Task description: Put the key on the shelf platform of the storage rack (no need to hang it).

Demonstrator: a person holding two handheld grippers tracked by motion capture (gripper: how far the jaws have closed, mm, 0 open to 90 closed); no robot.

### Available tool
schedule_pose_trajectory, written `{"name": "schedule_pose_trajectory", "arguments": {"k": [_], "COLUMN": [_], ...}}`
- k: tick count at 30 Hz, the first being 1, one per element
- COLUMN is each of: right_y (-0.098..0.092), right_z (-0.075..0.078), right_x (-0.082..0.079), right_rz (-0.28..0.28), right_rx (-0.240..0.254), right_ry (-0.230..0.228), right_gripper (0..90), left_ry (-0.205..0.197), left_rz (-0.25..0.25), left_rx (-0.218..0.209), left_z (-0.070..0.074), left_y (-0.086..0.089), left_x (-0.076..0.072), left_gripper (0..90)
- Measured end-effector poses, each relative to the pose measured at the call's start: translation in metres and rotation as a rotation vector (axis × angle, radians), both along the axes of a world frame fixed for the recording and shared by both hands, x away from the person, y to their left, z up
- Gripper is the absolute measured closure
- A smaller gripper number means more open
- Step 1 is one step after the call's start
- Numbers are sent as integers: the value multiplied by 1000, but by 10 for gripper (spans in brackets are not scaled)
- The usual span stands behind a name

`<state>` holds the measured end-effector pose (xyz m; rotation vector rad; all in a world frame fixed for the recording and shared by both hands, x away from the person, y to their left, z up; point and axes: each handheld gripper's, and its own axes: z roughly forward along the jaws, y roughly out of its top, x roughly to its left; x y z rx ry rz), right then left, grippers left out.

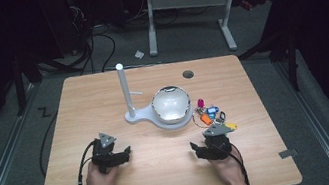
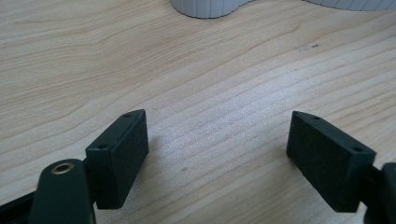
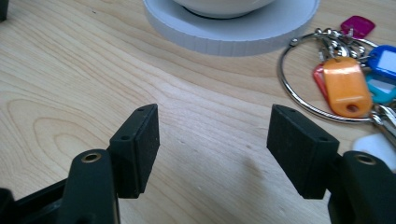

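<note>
Fingers (image 2: pixel 119 158) of the left gripper (image 2: pixel 217 158) stand wide over bare light wooden bench (image 2: pixel 196 93); fingers (image 3: pixel 137 149) of the right gripper (image 3: pixel 212 151) spread wide too, empty; the metal ring of coloured key tags (image 3: pixel 348 84) lies near, just beside the white round stand base (image 3: pixel 233 35).

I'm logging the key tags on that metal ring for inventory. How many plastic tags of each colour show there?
Going by the right gripper view:
Orange plastic tag: 1
Dark blue plastic tag: 1
Light blue plastic tag: 1
Magenta plastic tag: 1
Red plastic tag: 1, mostly hidden
White plastic tag: 1, partly hidden
Total: 6
</note>
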<state>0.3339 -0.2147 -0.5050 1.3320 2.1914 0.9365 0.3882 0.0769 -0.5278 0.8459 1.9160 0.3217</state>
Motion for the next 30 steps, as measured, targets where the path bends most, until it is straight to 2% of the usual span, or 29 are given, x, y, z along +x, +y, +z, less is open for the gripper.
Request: {"name": "schedule_pose_trajectory", "arguments": {"k": [8, 16, 17, 23, 25, 30], "right_y": [-19, -38, -44, -57, -61, -68], "right_z": [7, 9, 10, 16, 18, 20], "right_x": [-5, -5, -4, 3, 6, 13], "right_rz": [-55, -108, -131, -159, -173, -188], "right_rx": [26, 15, 22, 1, -1, 6], "right_ry": [-21, -20, -20, -17, -34, -20], "right_gripper": [366, 389, 402, 420, 426, 432], "left_ry": [-1, -1, -1, -1, -2, -1], "left_rz": [-2, -2, -1, -2, -3, -3], "left_rx": [2, 1, 0, 1, 2, 1], "left_z": [0, 0, 0, 0, 0, 0], "left_y": [0, 0, 0, 0, 0, 0], "left_x": [0, 0, 0, 0, 0, 0], "left_gripper": [211, 210, 210, 210, 210, 210]}}
